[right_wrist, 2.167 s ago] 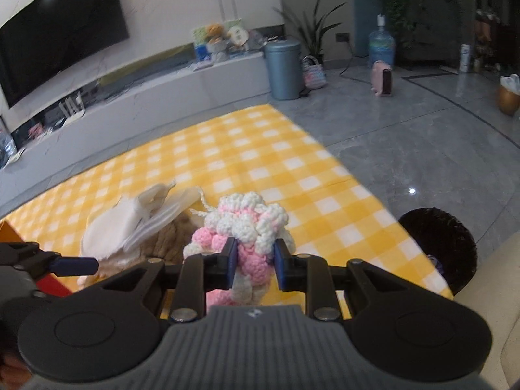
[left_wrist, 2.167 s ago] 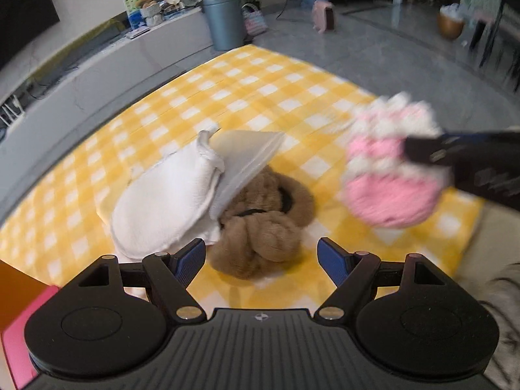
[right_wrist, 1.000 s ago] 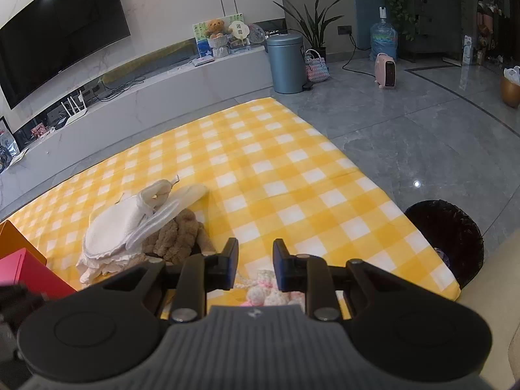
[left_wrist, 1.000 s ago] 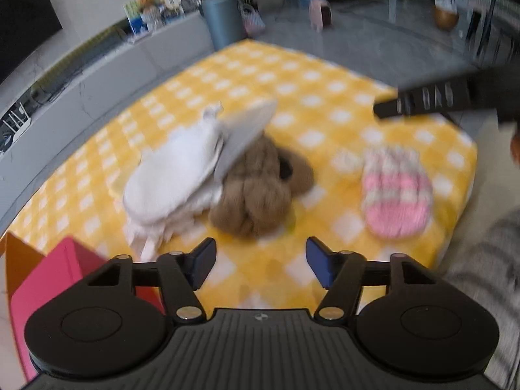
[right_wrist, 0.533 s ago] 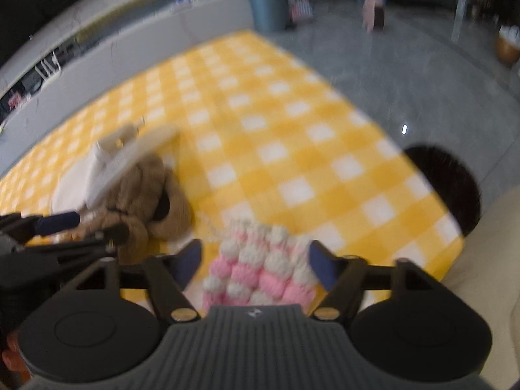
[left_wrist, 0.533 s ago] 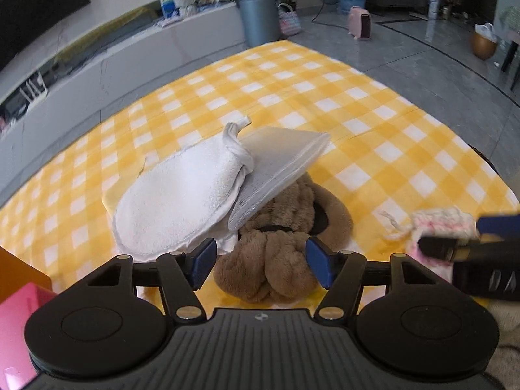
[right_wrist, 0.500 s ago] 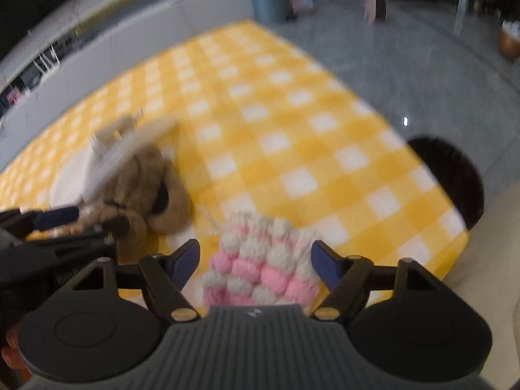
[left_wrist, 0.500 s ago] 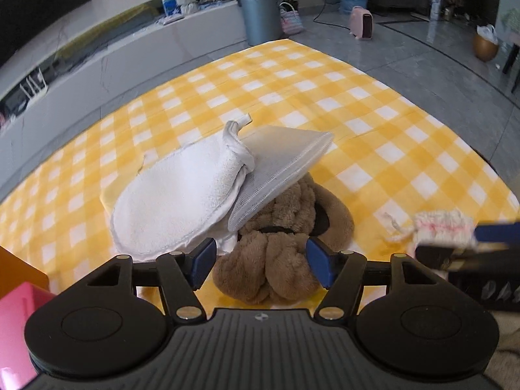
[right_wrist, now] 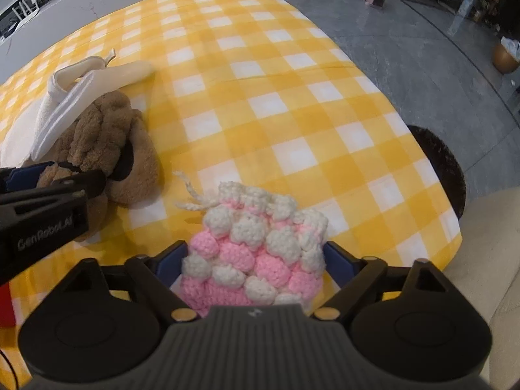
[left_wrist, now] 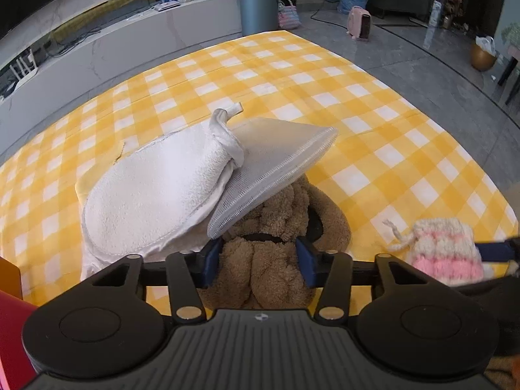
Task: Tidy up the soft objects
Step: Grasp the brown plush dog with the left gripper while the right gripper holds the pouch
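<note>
My left gripper (left_wrist: 258, 256) is down over the fluffy brown plush toy (left_wrist: 276, 227), its jaws closing with the plush between the blue pads; the pads look to be at the fur, but I cannot tell whether they press yet. The plush lies on the yellow-and-white checked tabletop (left_wrist: 292, 74), partly under a white mesh pad (left_wrist: 276, 159) that leans on a white terry cloth mitt (left_wrist: 156, 195).

My right gripper (right_wrist: 255, 260) straddles the pink-and-white crocheted pouch (right_wrist: 256, 247), which rests on the cloth near the tabletop's near right edge. Those jaws are opening and stand wide, with the pouch between them but not squeezed.

To do this well, I judge I should close the left jaws deep into the plush's bulk rather than on loose fur, then lift slowly so the mesh pad slides off instead of being flung. On the right, I should settle lower around the pouch's body, avoid its white drawstring (right_wrist: 191, 200), and keep both grippers apart, since they work just beside each other.
</note>
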